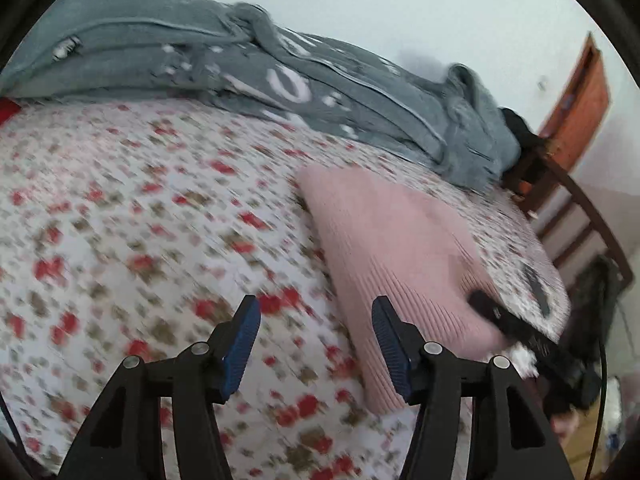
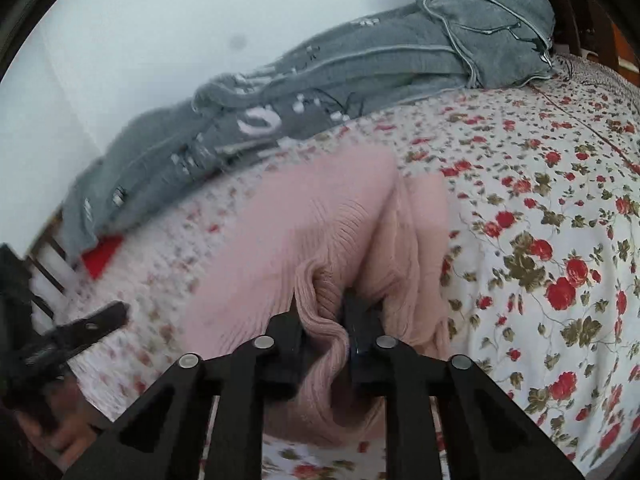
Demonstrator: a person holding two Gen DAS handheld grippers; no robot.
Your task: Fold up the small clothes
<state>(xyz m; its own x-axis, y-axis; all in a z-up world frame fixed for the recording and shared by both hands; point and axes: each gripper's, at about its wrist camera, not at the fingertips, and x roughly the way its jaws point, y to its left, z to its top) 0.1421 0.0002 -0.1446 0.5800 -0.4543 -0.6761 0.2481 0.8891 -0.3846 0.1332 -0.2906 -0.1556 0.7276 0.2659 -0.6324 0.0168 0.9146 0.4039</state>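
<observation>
A pink ribbed knit garment [image 1: 384,232] lies folded on the floral bedsheet [image 1: 140,208]. My left gripper [image 1: 316,328] is open and empty, hovering over the sheet just left of the garment's near edge. My right gripper [image 2: 320,312] is shut on a bunched fold of the pink garment [image 2: 320,220] at its near edge. The right gripper also shows in the left wrist view [image 1: 504,320] at the garment's right corner. The left gripper shows blurred at the left edge of the right wrist view [image 2: 100,320].
A grey blanket [image 1: 280,80] with white markings lies bunched along the wall side of the bed; it also shows in the right wrist view [image 2: 360,72]. A wooden bed frame [image 1: 560,200] and an orange-brown door [image 1: 580,96] are at the right. A red item [image 2: 100,256] lies under the blanket's end.
</observation>
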